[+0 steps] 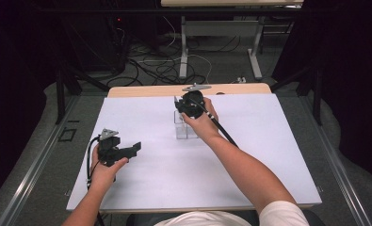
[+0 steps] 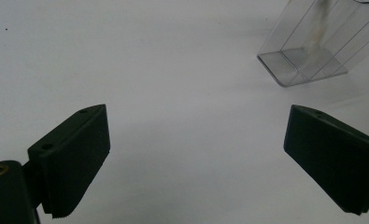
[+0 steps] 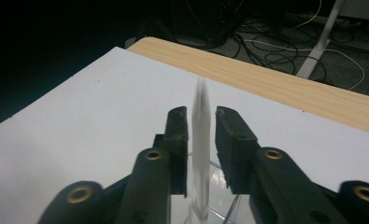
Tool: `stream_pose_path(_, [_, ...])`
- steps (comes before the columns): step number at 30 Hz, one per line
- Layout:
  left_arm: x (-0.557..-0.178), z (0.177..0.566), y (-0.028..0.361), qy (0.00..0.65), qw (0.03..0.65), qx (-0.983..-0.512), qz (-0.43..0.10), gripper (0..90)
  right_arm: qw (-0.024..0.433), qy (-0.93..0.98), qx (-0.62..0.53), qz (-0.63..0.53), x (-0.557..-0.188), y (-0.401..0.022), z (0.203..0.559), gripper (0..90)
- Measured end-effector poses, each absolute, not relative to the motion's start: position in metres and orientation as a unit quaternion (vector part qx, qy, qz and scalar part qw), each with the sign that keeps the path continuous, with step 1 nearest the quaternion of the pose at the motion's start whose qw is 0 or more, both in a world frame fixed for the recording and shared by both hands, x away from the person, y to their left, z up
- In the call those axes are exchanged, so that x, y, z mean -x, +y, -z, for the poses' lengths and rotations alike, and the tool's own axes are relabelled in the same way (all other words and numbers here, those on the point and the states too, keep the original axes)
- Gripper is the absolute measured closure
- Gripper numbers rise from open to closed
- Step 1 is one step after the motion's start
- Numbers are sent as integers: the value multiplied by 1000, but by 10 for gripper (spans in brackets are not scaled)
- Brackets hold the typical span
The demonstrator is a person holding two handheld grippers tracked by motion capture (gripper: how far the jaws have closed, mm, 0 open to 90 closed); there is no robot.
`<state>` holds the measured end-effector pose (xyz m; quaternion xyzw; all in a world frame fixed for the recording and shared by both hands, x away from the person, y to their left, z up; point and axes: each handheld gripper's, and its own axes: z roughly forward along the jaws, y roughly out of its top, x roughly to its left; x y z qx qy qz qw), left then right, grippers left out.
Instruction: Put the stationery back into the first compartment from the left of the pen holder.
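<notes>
Two grippers in play. Your right gripper (image 1: 181,109) sits at the far middle of the white table (image 1: 249,155), over the clear plastic box (image 1: 185,128). Its jaws stand close together with a thin pale card (image 3: 201,154) upright between them; small gaps show on both sides, pads not pressing it. Card blurred, lower end down in the box. Your left gripper (image 1: 127,151) rests near left, jaws spread wide, nothing between them, well apart from the box.
</notes>
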<state>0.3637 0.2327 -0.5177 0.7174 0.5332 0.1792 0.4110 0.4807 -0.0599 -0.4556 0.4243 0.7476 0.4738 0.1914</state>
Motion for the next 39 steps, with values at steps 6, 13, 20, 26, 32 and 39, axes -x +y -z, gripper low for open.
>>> stream_pose_path(6, [-364,519,231,532,414,-716,-181,70,183,748,-422,-478,-478,-71,456,624])
stream_pose_path(13, [-364,519,231,532,410,-718,-182,70,182,748,-415,-485,-473,-84,456,462])
stream_pose_path(20, [-365,520,230,533,410,-718,-180,70,188,762,-409,-465,-468,-96,457,362])
stream_pose_path(26, [-365,520,230,534,410,-717,-180,71,208,769,-399,-454,-462,-110,458,265])
stream_pose_path(32, [-365,520,230,533,406,-720,-179,72,242,762,-404,-445,-460,-132,458,213])
stream_pose_path(39, [-365,520,230,534,406,-720,-179,72,248,751,-422,-443,-454,-158,460,198])
